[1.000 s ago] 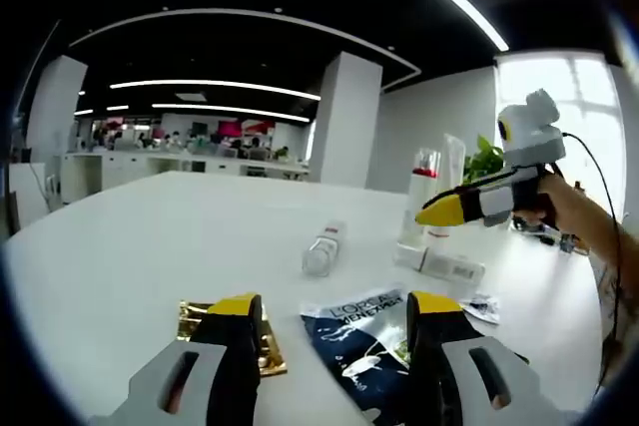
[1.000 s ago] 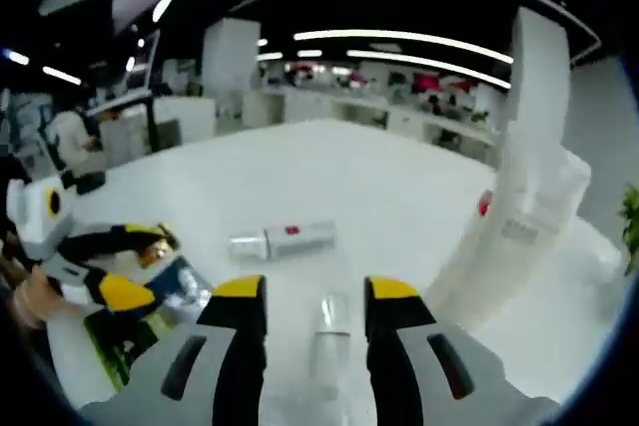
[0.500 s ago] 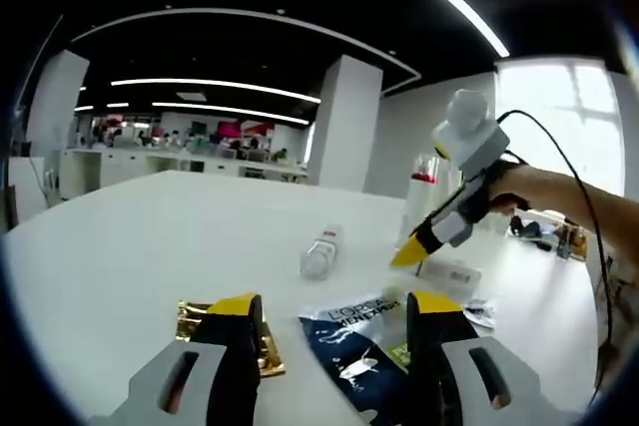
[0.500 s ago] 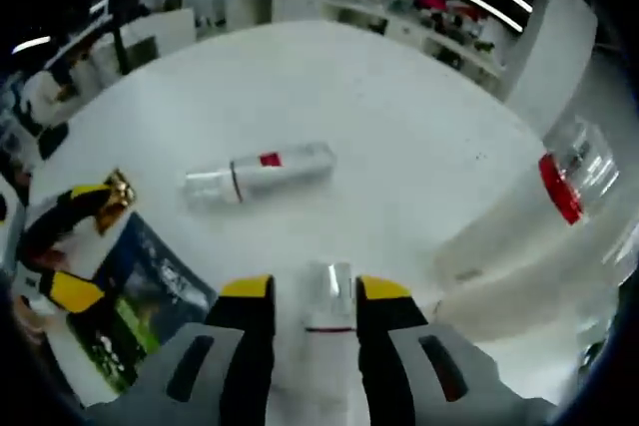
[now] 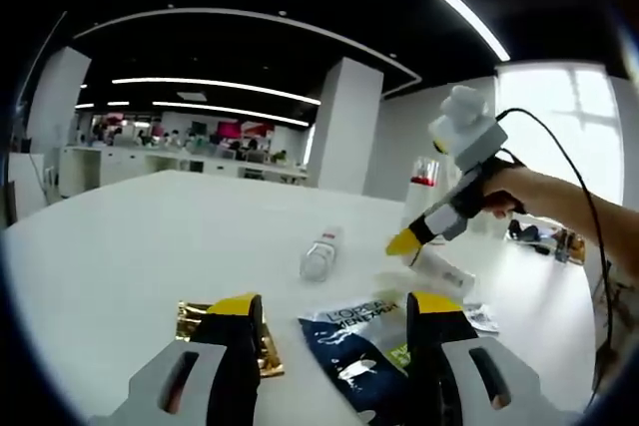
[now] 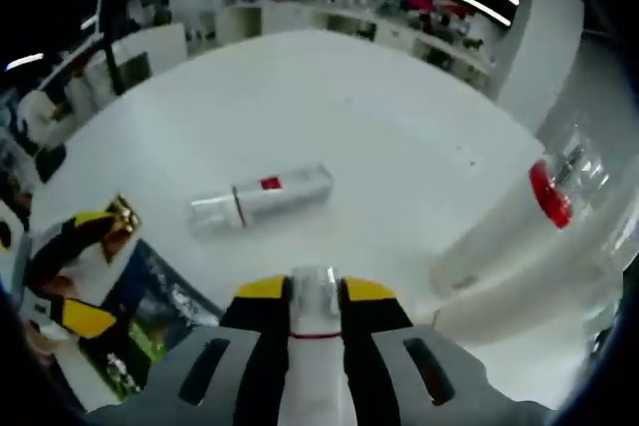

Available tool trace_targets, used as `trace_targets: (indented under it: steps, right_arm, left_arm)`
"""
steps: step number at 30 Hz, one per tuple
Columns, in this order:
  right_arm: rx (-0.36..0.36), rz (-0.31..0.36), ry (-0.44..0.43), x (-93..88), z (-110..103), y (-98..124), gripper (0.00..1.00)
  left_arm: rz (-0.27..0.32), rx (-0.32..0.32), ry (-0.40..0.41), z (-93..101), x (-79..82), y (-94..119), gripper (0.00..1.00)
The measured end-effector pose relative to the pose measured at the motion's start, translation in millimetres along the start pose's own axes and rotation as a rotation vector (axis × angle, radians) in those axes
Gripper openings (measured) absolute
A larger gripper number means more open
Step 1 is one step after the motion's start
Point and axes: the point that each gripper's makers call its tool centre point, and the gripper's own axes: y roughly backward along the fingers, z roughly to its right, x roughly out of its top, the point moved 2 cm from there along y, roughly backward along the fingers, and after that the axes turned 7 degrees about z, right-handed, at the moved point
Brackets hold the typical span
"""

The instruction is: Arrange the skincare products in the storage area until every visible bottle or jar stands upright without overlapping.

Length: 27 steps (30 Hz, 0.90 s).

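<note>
In the right gripper view my right gripper (image 6: 315,294) is shut on a small white bottle (image 6: 316,351) with a clear cap, its jaws pressed against both sides. The left gripper view shows that gripper (image 5: 404,241) holding the same bottle (image 5: 446,269) tilted, just off the white table (image 5: 150,236). A second white bottle with a red mark (image 6: 265,197) (image 5: 321,251) lies on its side mid-table. Two tall bottles, one with a red band (image 6: 544,197) (image 5: 423,187), stand upright behind. My left gripper (image 5: 334,311) is open, low over a dark blue sachet (image 5: 354,341).
A gold foil packet (image 5: 200,324) (image 6: 123,214) lies by my left gripper's left jaw. The left gripper (image 6: 85,268) and blue sachet (image 6: 155,306) sit at the left of the right gripper view. A person's hand (image 5: 519,192) and cable trail to the right. Office desks stand far behind.
My right gripper has gone from open around the small white bottle to shut on it, and the bottle now tilts up off the table. The left gripper has stayed put.
</note>
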Motion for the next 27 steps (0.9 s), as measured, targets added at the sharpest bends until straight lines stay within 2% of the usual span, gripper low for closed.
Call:
trace_targets:
  steps: [1,2,3,6,8,9,11,15,17,20,21,25,27]
  right_arm:
    - [-0.013,0.065,0.0,9.8,1.8,2.9,0.18]
    - [-0.019,0.095,-0.001,13.6,1.8,5.2,0.18]
    - [-0.03,0.13,-0.006,27.1,8.4,2.2,0.18]
    - [-0.047,0.208,-0.032,31.7,11.2,10.9,0.17]
    - [-0.066,0.268,-0.063,42.1,17.7,11.4,0.17]
    - [-0.069,0.279,-0.071,42.3,18.1,12.2,0.17]
    - [-0.079,0.367,-0.106,48.3,19.4,17.5,0.17]
    - [-0.132,0.5,-0.15,52.0,26.5,25.1,0.17]
    - [-0.192,0.607,-0.176,50.9,32.6,32.2,0.17]
    - [-0.218,0.717,-0.223,52.4,38.9,34.3,0.17]
    - [-0.206,0.748,-0.24,51.6,38.7,32.8,0.17]
    - [-0.26,0.811,-0.233,46.5,43.0,30.6,0.17]
    - [-0.269,0.819,-0.235,44.0,43.9,28.1,0.17]
  left_arm:
    - [0.002,0.001,0.001,-0.5,0.3,-0.3,0.6]
    - [0.002,0.002,0.002,-0.7,0.2,-0.5,0.6]
    - [0.002,0.003,0.002,-1.0,0.2,-0.6,0.6]
    - [0.0,0.003,0.0,-0.8,-0.4,-0.9,0.6]
    - [-0.001,0.004,-0.002,-0.9,-0.4,-1.2,0.6]
    - [0.001,0.004,0.0,-0.9,-0.2,-1.4,0.6]
    - [0.005,0.007,0.004,-1.4,0.3,-1.3,0.6]
    - [0.004,0.008,0.003,-1.1,0.0,-1.2,0.6]
    - [0.005,0.009,0.002,-0.9,0.0,-1.2,0.6]
    - [0.003,0.008,0.001,-0.6,-0.3,-1.3,0.6]
    - [0.002,0.008,0.0,-0.5,-0.5,-1.3,0.6]
    - [0.005,0.009,0.004,-0.3,-0.1,-0.7,0.6]
    - [0.008,0.011,0.007,-0.7,0.4,-0.3,0.6]
